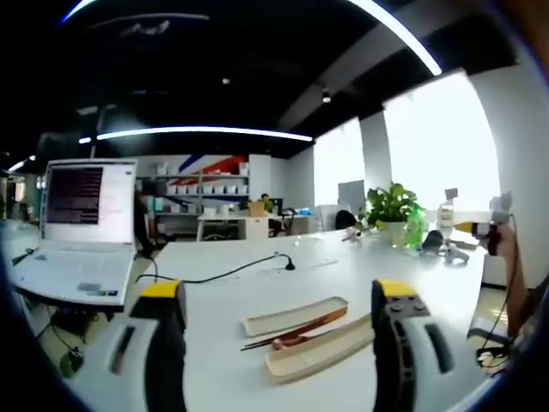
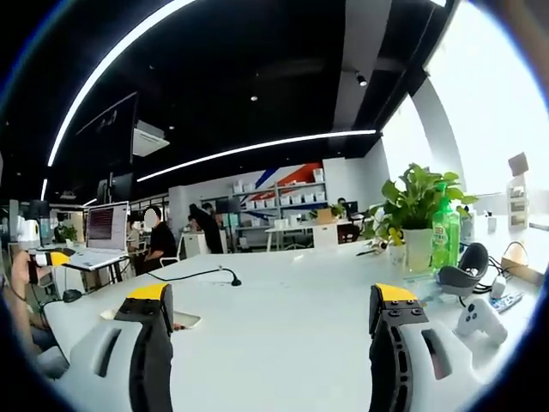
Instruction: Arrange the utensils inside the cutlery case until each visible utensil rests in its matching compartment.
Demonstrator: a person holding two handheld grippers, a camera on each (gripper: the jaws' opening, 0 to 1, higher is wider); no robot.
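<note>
Two long beige halves of the cutlery case lie side by side on the white table (image 1: 257, 266): the far half (image 1: 296, 316) and the near half (image 1: 322, 350). Dark brown chopsticks (image 1: 287, 336) rest between them, partly over the near half's edge. My left gripper (image 1: 279, 296) hovers above the table just short of the case, open, with nothing between its jaws. My right gripper (image 2: 273, 296) is open too, over bare table. One end of the case (image 2: 184, 320) peeks out beside its left jaw. The right gripper (image 1: 489, 225) also appears far right, held by a hand.
An open laptop (image 1: 81, 223) sits at the table's left, and a black cable (image 1: 232, 273) runs across the middle. A potted plant (image 2: 416, 215), a green bottle (image 2: 446, 236), a headset (image 2: 463, 273) and a white controller (image 2: 480, 319) crowd the right end. People sit in the background.
</note>
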